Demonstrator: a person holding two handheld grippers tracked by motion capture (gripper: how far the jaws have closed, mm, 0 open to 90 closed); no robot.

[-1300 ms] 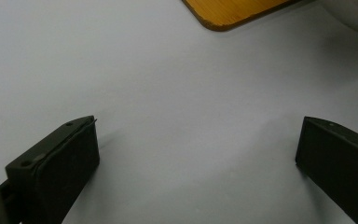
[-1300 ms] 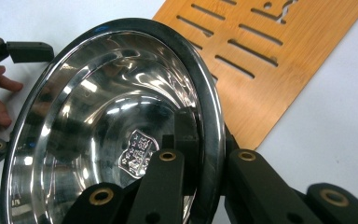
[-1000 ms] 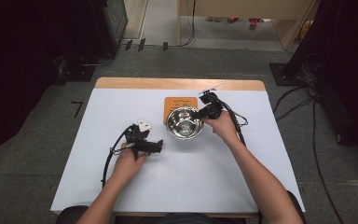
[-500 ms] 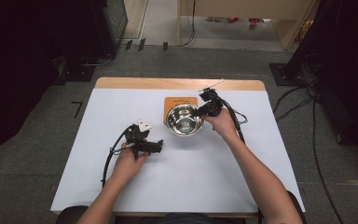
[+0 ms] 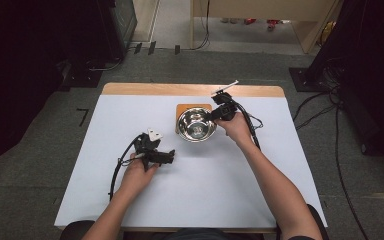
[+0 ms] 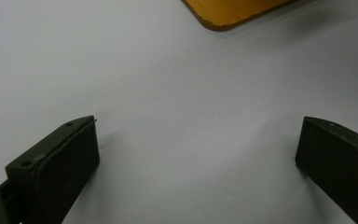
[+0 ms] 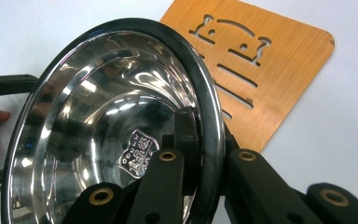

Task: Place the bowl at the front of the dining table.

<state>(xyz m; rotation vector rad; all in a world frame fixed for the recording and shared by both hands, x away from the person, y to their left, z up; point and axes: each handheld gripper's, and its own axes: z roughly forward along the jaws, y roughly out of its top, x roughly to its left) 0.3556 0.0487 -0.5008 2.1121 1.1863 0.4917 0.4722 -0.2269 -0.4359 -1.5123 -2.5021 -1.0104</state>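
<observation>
Right gripper view: right gripper [image 7: 212, 161] clamped on rim of shiny round steel bowl [image 7: 112, 121] | bowl overlaps orange wooden cut-out board [image 7: 261, 70] | left gripper [image 6: 198, 154] gaping, empty, over white table [image 6: 168, 84] | grasp made; placing apparently left.

Markings: nothing legible

The steel bowl [image 7: 112, 140] carries a small stamped emblem on its inner bottom (its characters too fine to read), and the wooden board [image 7: 265, 70] bears cut-out shapes and slots, no words.
</observation>
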